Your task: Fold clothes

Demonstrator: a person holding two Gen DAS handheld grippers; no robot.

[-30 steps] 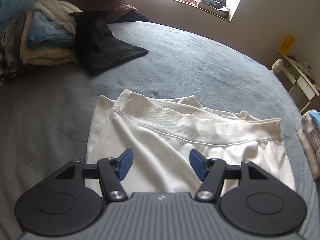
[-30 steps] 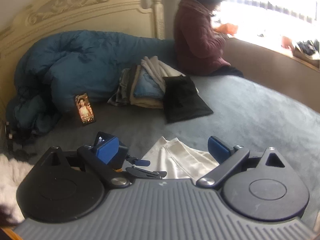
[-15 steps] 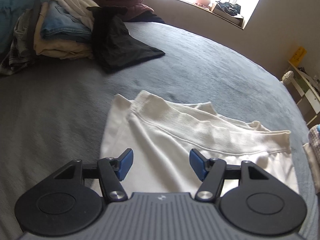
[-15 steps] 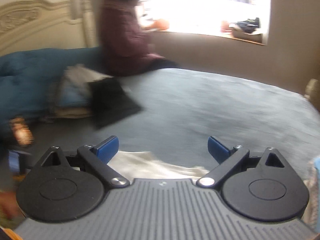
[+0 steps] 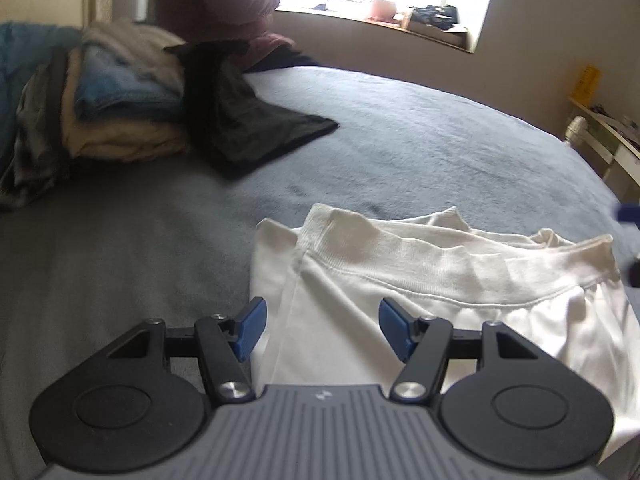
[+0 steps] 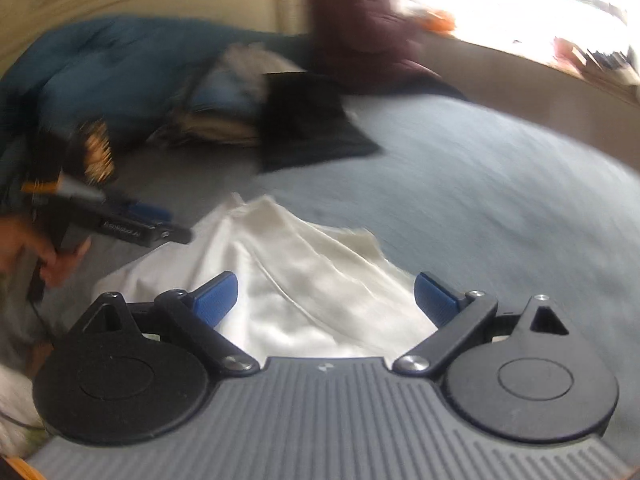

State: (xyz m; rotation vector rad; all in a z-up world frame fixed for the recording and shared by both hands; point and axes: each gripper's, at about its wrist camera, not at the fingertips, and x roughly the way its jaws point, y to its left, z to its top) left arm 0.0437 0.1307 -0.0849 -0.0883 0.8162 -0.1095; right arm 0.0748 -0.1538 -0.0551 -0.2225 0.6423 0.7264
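A white garment (image 5: 420, 300) is spread flat on the grey bed (image 5: 400, 140), its ribbed waistband turned toward the far edge. The left gripper (image 5: 320, 330) is held low over the garment's left edge, its blue fingers (image 5: 250, 328) parted with nothing clasped between them. The right gripper (image 6: 326, 300) is seen above the cloth's right side, its fingers (image 6: 434, 298) spread wide and empty; that view is blurred, so contact with the cloth cannot be judged. A stack of folded clothes (image 5: 116, 112) and a black garment (image 5: 248, 124) are seen toward the bed's far left corner, where a person (image 5: 224, 4) is seated.
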